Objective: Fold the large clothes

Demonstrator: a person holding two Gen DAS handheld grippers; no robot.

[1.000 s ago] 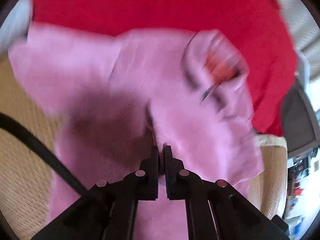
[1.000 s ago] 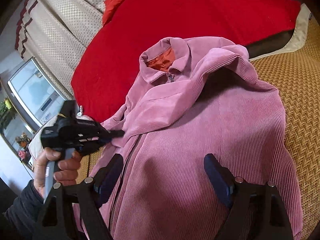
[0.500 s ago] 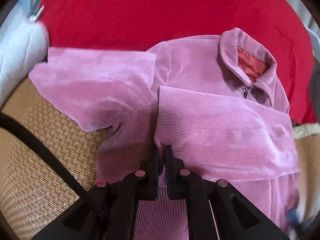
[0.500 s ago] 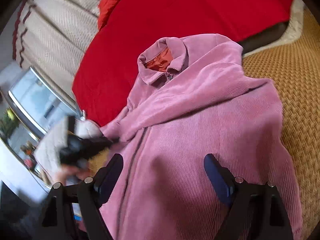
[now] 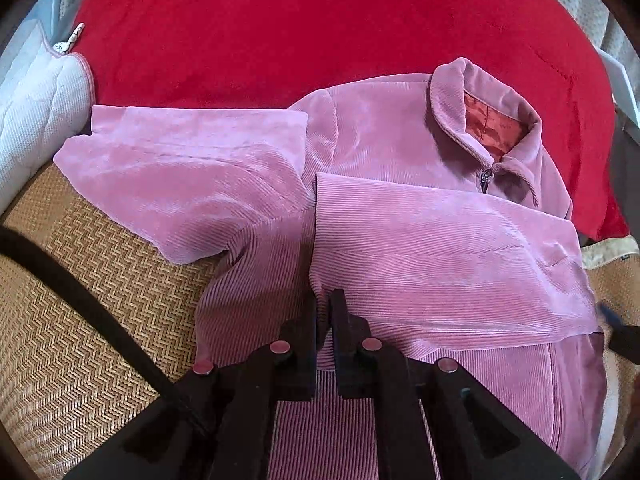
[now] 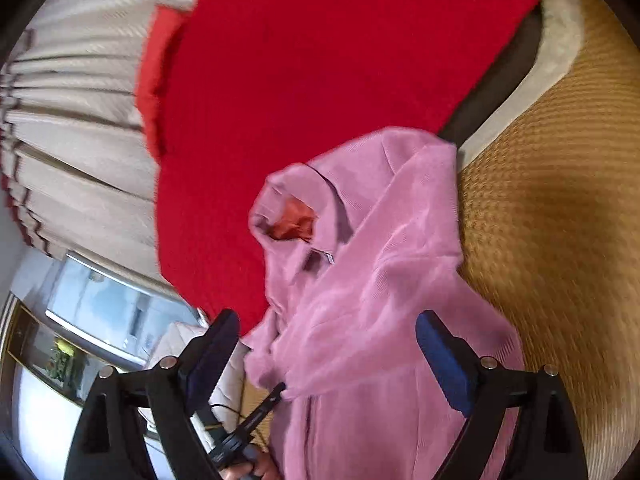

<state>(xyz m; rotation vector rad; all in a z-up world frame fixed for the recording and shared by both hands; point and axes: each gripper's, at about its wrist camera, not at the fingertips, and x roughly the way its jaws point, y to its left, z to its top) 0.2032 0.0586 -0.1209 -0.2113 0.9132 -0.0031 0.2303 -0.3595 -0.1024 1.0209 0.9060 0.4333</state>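
Note:
A pink corduroy jacket [image 5: 400, 152] lies zipped on a woven mat, its collar [image 5: 472, 96] on a red blanket. One sleeve [image 5: 440, 248] is folded flat across the chest, and the other sleeve [image 5: 180, 168] spreads out to the left. My left gripper [image 5: 324, 300] sits at the folded sleeve's cuff; its jaws are nearly together and starting to open, with the cuff's edge at the tips. In the blurred right wrist view the jacket [image 6: 380, 300] is below my right gripper [image 6: 326, 320], whose jaws are wide, still opening and hold nothing. The left gripper [image 6: 260, 408] pokes in at the bottom.
The red blanket [image 5: 320, 20] covers the far side. The woven mat [image 5: 80, 300] spreads left and near. A white quilted cushion [image 5: 36, 104] lies at far left. In the right wrist view, pleated curtains [image 6: 80, 100] and a window [image 6: 112, 320] are at left.
The left gripper has brought the sleeve down and laid it flat across the jacket's chest. The right gripper has swung sideways and rolled, so the jacket now appears tilted and blurred.

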